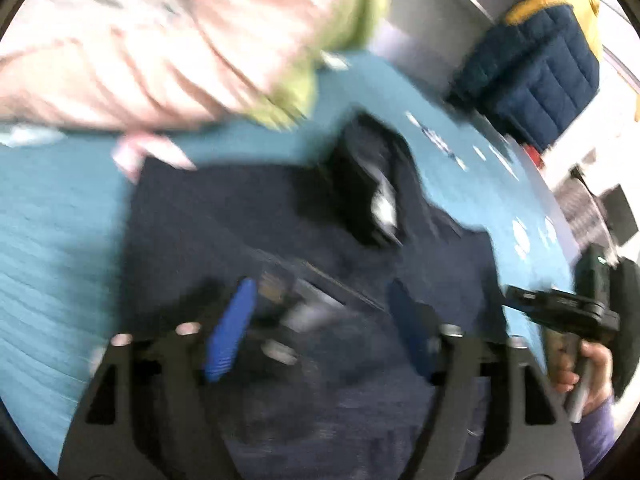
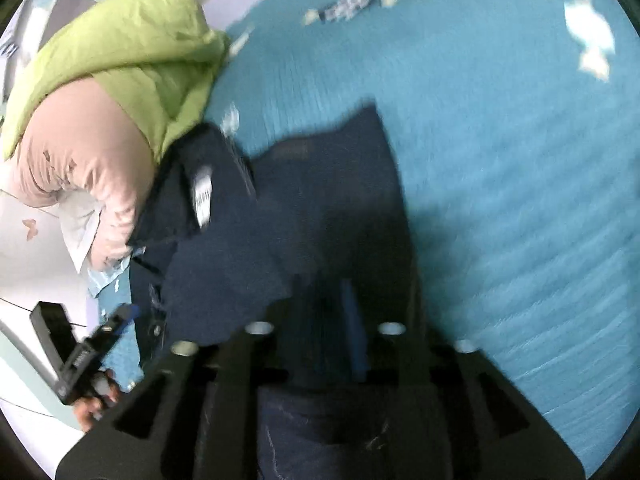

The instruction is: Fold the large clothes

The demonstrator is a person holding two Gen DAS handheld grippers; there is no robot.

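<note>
A navy garment (image 1: 280, 220) lies spread on the teal bedsheet (image 1: 60, 240), its collar with a white label (image 1: 384, 200) at the far end. My left gripper (image 1: 320, 320) hovers over the garment's near part, and its blue pads (image 1: 232, 328) stand wide apart, open, with only cloth beneath. In the right wrist view the same garment (image 2: 320, 184) shows its label (image 2: 202, 196) at the left. My right gripper (image 2: 320, 304) is low over the near edge. Its jaws are parted, with dark cloth in the gap and no clear pinch. The picture is blurred.
A green and pink padded jacket pile (image 2: 120, 80) lies at the garment's collar end. A navy and yellow quilted jacket (image 1: 540, 72) sits past the bed's far corner. A hand (image 1: 588, 364) holds the right gripper (image 1: 560, 304) at the bed's edge. Teal sheet (image 2: 520, 160) stretches to the right.
</note>
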